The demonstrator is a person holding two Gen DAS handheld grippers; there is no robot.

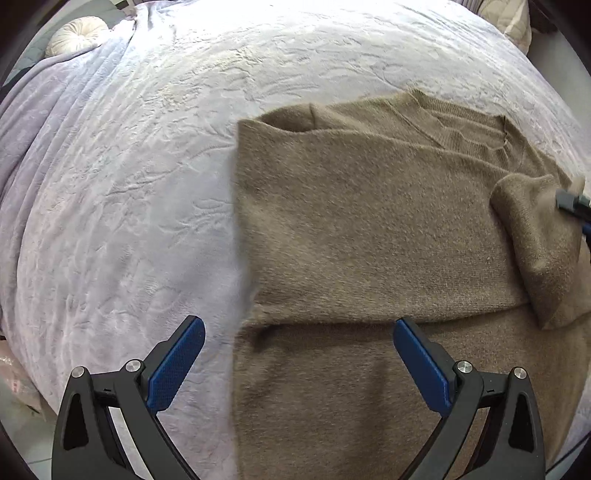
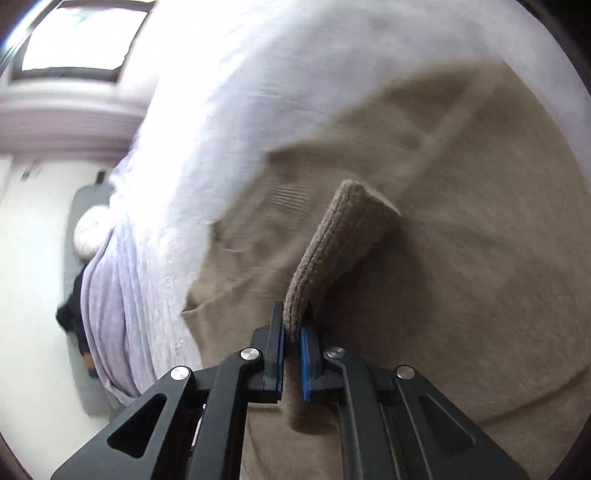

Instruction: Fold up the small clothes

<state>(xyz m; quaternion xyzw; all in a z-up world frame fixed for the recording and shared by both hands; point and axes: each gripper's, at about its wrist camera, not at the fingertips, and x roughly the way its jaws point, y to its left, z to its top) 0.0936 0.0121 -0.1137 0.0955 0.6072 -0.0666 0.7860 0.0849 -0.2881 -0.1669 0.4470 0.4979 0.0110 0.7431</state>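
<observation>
A brown knitted sweater (image 1: 369, 221) lies partly folded on a pale lilac bed cover (image 1: 129, 184), its left side folded in and the ribbed collar at the far side. My left gripper (image 1: 297, 354) is open and empty, hovering above the sweater's near left part. My right gripper (image 2: 293, 332) is shut on the sweater's sleeve cuff (image 2: 332, 251) and holds it lifted over the sweater body (image 2: 480, 258). In the left wrist view the right gripper (image 1: 570, 203) shows at the right edge, holding the raised sleeve (image 1: 535, 240).
A round cream cushion (image 1: 77, 35) lies at the bed's far left corner. More pillows (image 1: 513, 18) sit at the far right. The bed's left edge drops to a pale floor (image 2: 29, 258) with a grey mat (image 2: 74, 350).
</observation>
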